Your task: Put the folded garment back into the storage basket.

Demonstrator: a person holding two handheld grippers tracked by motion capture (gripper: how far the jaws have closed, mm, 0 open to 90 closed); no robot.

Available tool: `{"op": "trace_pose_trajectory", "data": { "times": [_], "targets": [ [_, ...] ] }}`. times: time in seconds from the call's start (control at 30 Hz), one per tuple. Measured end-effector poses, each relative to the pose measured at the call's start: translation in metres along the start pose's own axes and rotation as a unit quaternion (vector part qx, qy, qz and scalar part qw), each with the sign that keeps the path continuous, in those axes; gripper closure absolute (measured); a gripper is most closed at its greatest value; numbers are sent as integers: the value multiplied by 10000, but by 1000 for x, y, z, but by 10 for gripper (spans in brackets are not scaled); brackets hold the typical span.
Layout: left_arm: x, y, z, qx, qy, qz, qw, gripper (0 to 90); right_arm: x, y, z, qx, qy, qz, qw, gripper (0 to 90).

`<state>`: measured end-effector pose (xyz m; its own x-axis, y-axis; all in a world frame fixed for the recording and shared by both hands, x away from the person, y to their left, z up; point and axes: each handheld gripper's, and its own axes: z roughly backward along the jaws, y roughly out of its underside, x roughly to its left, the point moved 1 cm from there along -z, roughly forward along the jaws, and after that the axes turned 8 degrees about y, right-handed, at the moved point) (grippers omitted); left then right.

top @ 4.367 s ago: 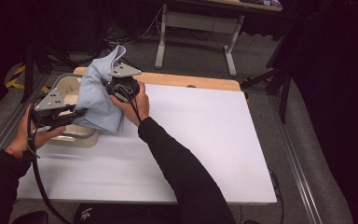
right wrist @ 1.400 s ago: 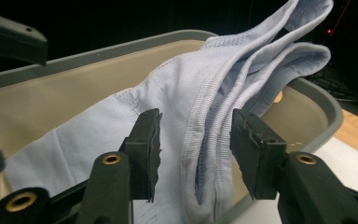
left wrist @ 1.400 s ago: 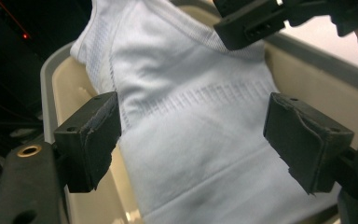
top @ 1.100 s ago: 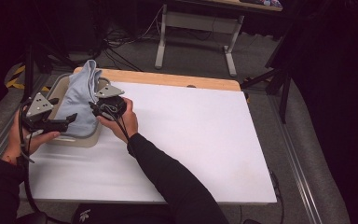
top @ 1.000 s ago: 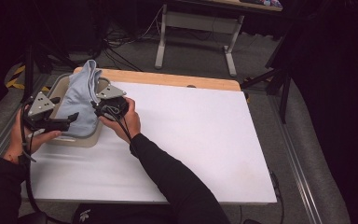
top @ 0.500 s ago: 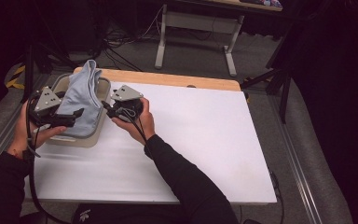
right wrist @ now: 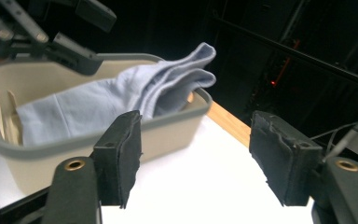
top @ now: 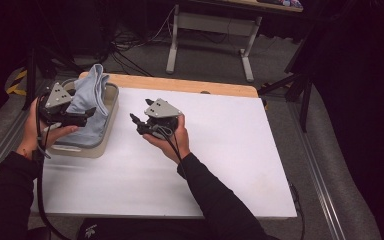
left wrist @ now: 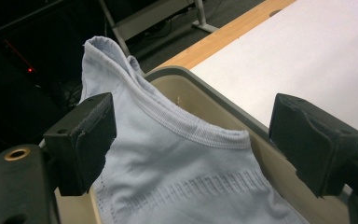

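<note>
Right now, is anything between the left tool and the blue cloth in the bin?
Nothing visible. The left tool hangs open directly over the blue cloth, which lies in the beige bin with one end draped over its far rim. The right tool sits apart over the white table.

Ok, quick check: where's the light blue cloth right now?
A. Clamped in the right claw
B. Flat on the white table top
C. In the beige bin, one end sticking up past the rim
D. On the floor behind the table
C: the light blue cloth lies in the beige bin with one end above the rim, and the right claw stands open over the table, holding nothing.
</note>
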<state>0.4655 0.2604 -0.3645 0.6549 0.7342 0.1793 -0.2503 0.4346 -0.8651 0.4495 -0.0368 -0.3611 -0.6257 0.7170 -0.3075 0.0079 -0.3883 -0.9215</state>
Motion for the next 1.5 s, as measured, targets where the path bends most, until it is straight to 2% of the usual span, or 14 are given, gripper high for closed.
{"op": "trace_pose_trajectory", "data": {
  "times": [0.13, 0.23, 0.3, 0.33, 0.37, 0.4, 0.73, 0.8, 0.87, 0.93, 1.07, 1.33, 1.43, 1.5],
  "targets": [
    [8, -5, -11, 83, 16, 164, 9998, 154, -7, 9, 18, 34, 54, 203, 9998, 318],
    [16, -8, -22, 133, 18, 354, 9993, 141, -14, 18, 34, 96, 106, 182, 9997, 304],
    [18, -9, -26, 208, -21, 376, 9991, 139, -16, 21, 38, 110, 123, 166, 9997, 299],
    [20, -10, -30, 241, -57, 440, 9987, 139, -22, 27, 50, 86, 221, 157, 9996, 290],
    [22, -10, -34, 265, -56, 468, 9985, 139, -22, 27, 50, 86, 221, 157, 9996, 290],
    [25, -11, -40, 319, -45, 519, 9981, 139, -28, 32, 61, 71, 326, 124, 9994, 285],
    [41, -16, -69, 658, -220, 697, 9952, 139, -48, 60, 107, 70, 638, 77, 9979, 274],
    [43, -16, -75, 750, -252, 781, 9938, 139, -51, 67, 113, 137, 753, 183, 9969, 270],
    [45, -16, -79, 794, -308, 779, 9933, 139, -55, 72, 119, 201, 868, 268, 9957, 266],
    [47, -15, -83, 848, -310, 847, 9923, 141, -60, 77, 127, 209, 928, 178, 9953, 259],
    [50, -14, -88, 976, -411, 815, 9910, 158, -68, 84, 141, 146, 1100, 141, 9937, 252],
    [54, -11, -96, 1186, -374, 915, 9880, 211, -77, 96, 161, 254, 1347, 145, 9905, 245],
    [54, -11, -98, 1259, -398, 839, 9877, 249, -79, 100, 167, 340, 1412, 153, 9893, 245],
    [53, -11, -99, 1298, -335, 783, 9879, 338, -82, 104, 170, 385, 1449, 122, 9886, 245]
  ]
}}
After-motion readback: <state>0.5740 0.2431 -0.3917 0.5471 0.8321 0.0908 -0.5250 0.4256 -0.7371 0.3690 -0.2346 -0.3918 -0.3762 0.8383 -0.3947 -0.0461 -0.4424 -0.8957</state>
